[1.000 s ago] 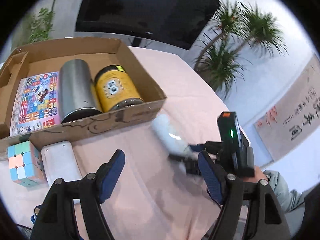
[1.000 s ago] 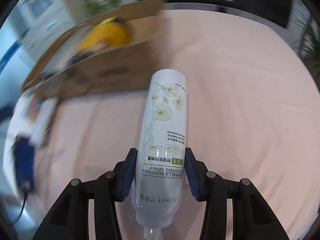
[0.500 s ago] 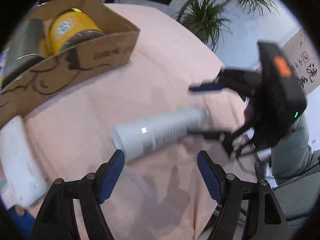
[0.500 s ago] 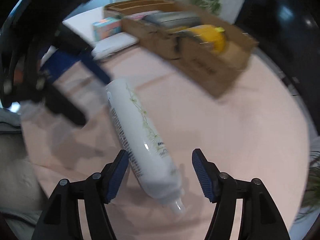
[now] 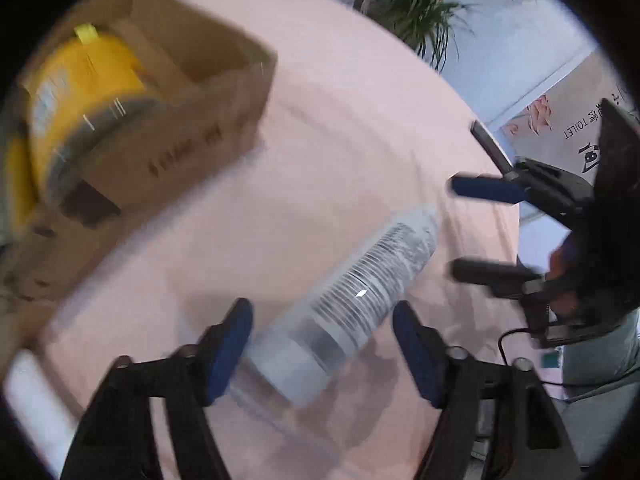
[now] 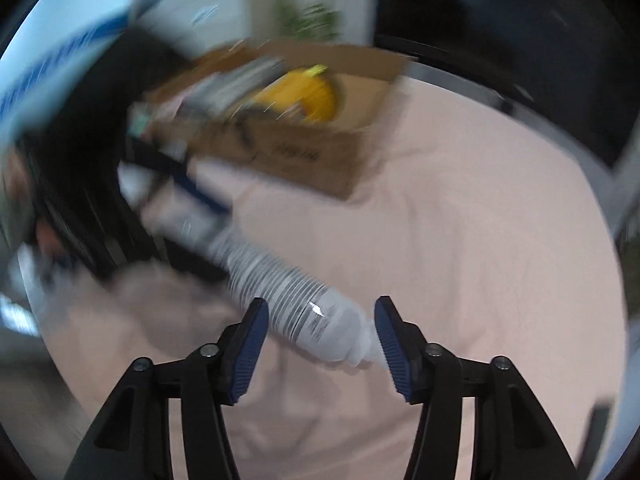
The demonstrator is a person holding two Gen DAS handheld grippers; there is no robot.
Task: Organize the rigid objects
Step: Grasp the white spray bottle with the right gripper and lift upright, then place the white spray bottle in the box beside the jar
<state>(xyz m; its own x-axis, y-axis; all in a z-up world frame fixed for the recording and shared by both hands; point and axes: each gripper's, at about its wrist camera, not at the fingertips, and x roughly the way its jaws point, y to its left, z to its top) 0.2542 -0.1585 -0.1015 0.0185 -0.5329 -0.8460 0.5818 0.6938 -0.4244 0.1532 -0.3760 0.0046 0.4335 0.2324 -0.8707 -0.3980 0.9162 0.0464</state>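
A white spray bottle (image 5: 348, 304) lies on its side on the pink tablecloth (image 5: 320, 120). My left gripper (image 5: 322, 344) is open, its blue pads on either side of the bottle's base end. My right gripper (image 6: 320, 336) is open around the bottle's (image 6: 304, 312) nozzle end. The right gripper also shows in the left wrist view (image 5: 480, 232), open. The cardboard box (image 5: 172, 152) holds a yellow can (image 5: 76, 92). Both views are blurred.
A white flat object (image 5: 32, 396) lies at the lower left by the box. The box (image 6: 304, 148) shows in the right wrist view with the yellow can (image 6: 304, 96) inside. A potted palm (image 5: 416, 4) stands beyond the table's far edge.
My right gripper has let go of the bottle, which now lies on the cloth. My left gripper has moved in over the bottle's base end. Both cameras are swinging.
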